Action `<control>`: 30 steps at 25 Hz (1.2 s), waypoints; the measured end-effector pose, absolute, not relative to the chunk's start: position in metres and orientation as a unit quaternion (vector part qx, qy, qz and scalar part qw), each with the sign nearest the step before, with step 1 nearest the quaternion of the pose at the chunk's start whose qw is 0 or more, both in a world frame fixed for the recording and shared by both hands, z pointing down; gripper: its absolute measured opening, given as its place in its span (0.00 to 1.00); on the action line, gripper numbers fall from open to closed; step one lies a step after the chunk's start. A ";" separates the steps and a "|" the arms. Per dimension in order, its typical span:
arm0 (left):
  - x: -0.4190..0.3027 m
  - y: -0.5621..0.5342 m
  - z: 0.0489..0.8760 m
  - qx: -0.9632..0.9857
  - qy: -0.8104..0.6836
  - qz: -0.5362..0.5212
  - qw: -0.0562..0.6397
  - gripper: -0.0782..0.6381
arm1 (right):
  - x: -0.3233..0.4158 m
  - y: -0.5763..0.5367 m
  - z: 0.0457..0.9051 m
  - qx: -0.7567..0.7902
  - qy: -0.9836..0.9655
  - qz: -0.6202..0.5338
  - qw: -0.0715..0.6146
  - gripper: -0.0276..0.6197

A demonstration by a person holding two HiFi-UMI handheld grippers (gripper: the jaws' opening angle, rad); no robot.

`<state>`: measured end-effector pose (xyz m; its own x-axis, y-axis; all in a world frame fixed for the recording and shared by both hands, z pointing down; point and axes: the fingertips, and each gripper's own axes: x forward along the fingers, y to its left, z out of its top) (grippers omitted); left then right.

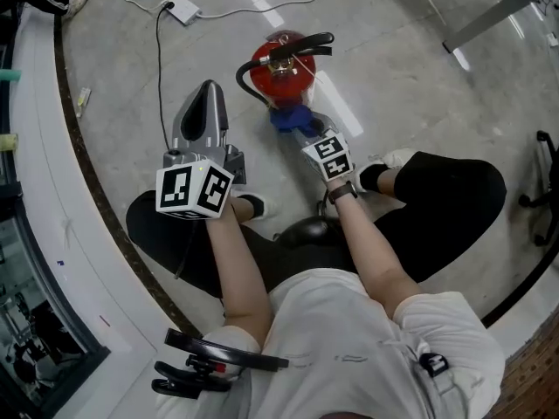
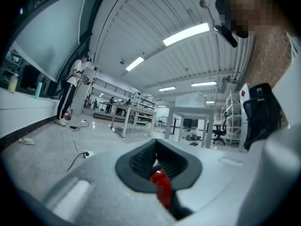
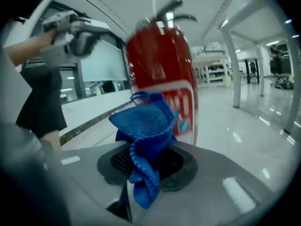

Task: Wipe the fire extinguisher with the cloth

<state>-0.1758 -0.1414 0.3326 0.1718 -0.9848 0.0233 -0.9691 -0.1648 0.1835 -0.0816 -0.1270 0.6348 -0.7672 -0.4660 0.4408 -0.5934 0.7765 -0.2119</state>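
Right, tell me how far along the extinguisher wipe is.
Done: the blue cloth is picked up and pinched in the right gripper. In hand: the cloth is up against the side of the red fire extinguisher. The left gripper is shut and held aside. Left: the pictures don't show how much is wiped, so count the whole body and handle.

No print can be read; the label (image 3: 184, 108) on the fire extinguisher (image 3: 157, 60) is blurred.

The fire extinguisher (image 1: 281, 72) is red with a black handle. The cloth (image 3: 143, 124) is blue. The floor (image 1: 410, 85) is grey.
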 end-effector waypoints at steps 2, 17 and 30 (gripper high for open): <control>-0.170 -0.145 0.337 0.765 -0.637 -0.046 0.083 0.11 | -0.076 -0.132 0.704 0.284 -0.900 0.206 0.259 0.20; -0.190 -0.141 0.330 0.753 -0.654 -0.021 0.064 0.11 | -0.046 -0.116 0.812 0.304 -0.784 0.418 0.343 0.21; -0.178 -0.158 0.298 0.776 -0.624 -0.072 0.055 0.11 | -0.073 -0.143 0.423 0.311 -0.921 0.232 -0.029 0.21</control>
<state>-0.1777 -0.1584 0.2976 0.2099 -0.9767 -0.0438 -0.9608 -0.2144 0.1756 -0.0731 -0.1430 0.4226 -0.8050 -0.5864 0.0904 -0.5592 0.6988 -0.4460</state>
